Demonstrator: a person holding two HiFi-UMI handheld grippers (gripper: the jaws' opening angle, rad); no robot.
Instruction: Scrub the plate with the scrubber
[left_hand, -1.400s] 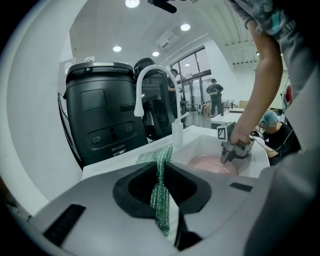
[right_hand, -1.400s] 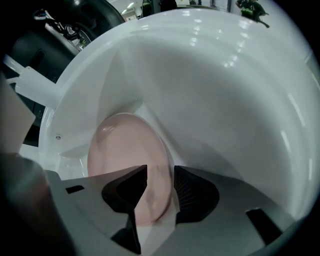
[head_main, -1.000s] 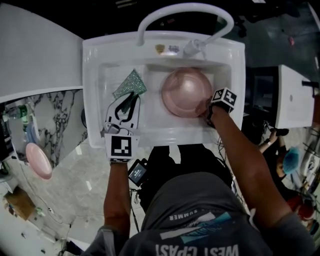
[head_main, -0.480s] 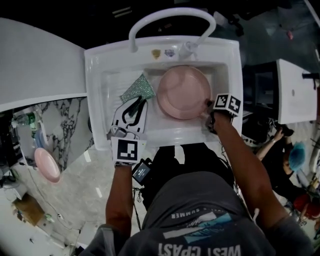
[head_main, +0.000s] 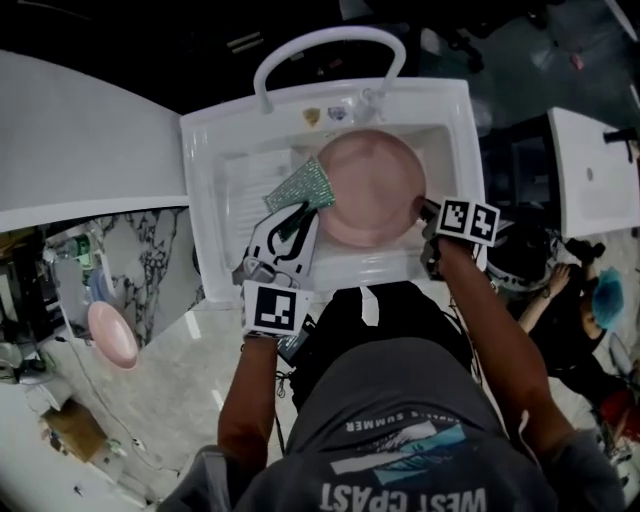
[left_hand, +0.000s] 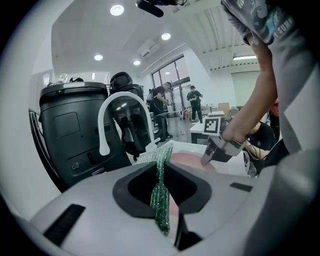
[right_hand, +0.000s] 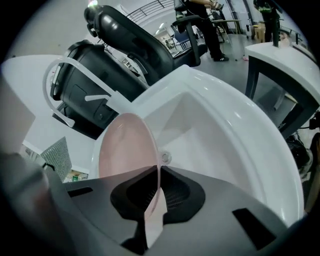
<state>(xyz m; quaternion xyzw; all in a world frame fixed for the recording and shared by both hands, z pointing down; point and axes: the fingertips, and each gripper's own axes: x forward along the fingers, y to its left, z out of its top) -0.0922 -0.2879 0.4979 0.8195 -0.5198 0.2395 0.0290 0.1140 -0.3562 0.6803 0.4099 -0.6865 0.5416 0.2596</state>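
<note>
Over the basin of the white sink (head_main: 212, 200), the pink plate (head_main: 370, 190) is held tilted, its rim pinched tight in the right gripper (head_main: 422, 207); I think this keeps its face free for rubbing. Over the sink's left half, the green scrubber (head_main: 303, 185) is clamped in the left gripper (head_main: 298, 212), just beside the plate's edge.

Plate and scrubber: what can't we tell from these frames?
1. Head view: whether the scrubber touches the plate; it overlaps the left rim, contact unreadable from above.
2. Head view: the right tongs' grip on the rim, too small, partly under their marker cube.
3. Left gripper view: most of the plate, behind the left tongs' body and the scrubber.
4. All views: dirt on the plate, too small.
</note>
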